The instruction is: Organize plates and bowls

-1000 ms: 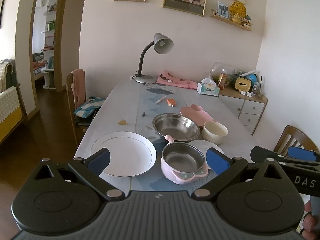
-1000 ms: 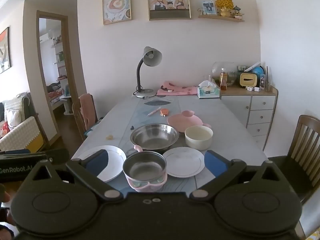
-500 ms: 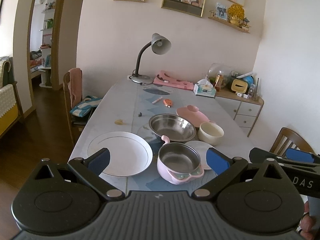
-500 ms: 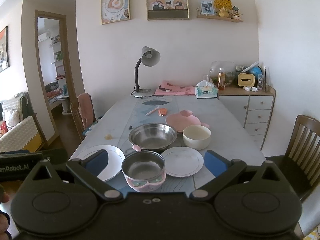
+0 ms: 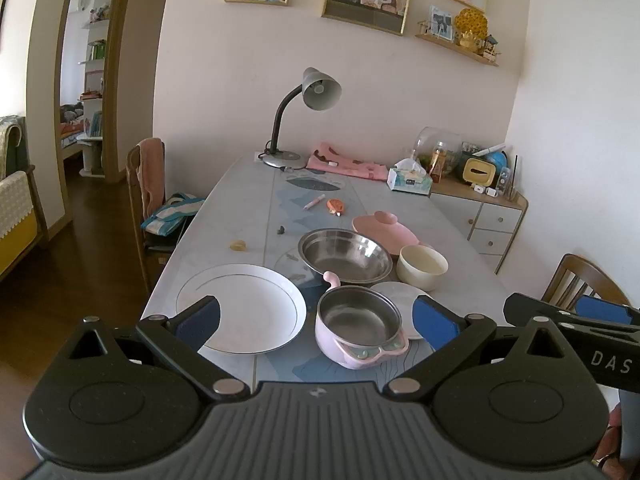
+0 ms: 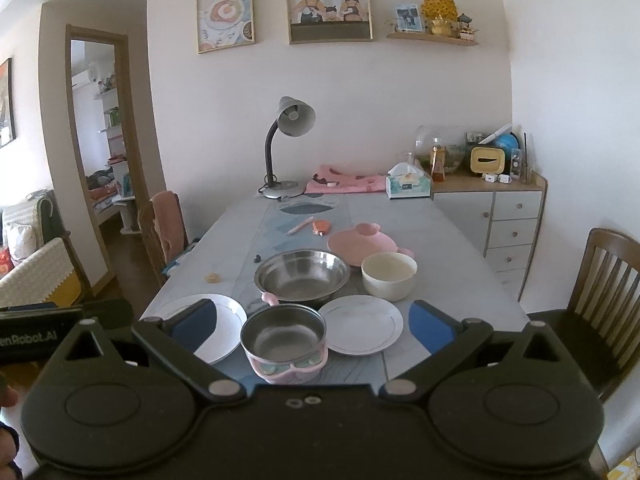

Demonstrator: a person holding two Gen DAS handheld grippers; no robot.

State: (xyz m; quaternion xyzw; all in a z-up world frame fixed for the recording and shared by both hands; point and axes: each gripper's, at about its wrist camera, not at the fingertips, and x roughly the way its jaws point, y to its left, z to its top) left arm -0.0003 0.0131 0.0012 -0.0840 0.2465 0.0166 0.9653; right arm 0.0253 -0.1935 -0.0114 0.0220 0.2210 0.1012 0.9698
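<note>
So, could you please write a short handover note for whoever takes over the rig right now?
Left gripper and right gripper: both open, empty, held short of the table.
Near edge: large plate on the left, pink pot in the middle, small plate on the right.
Behind them: steel bowl, cream bowl, pink lid.
Done: nothing stacked.
Left: gather the plates and the bowls.

Both views above table (image 5: pixel 240 216) end

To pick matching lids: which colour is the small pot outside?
Pink, steel inside; the pot shows best in the left wrist view.
</note>
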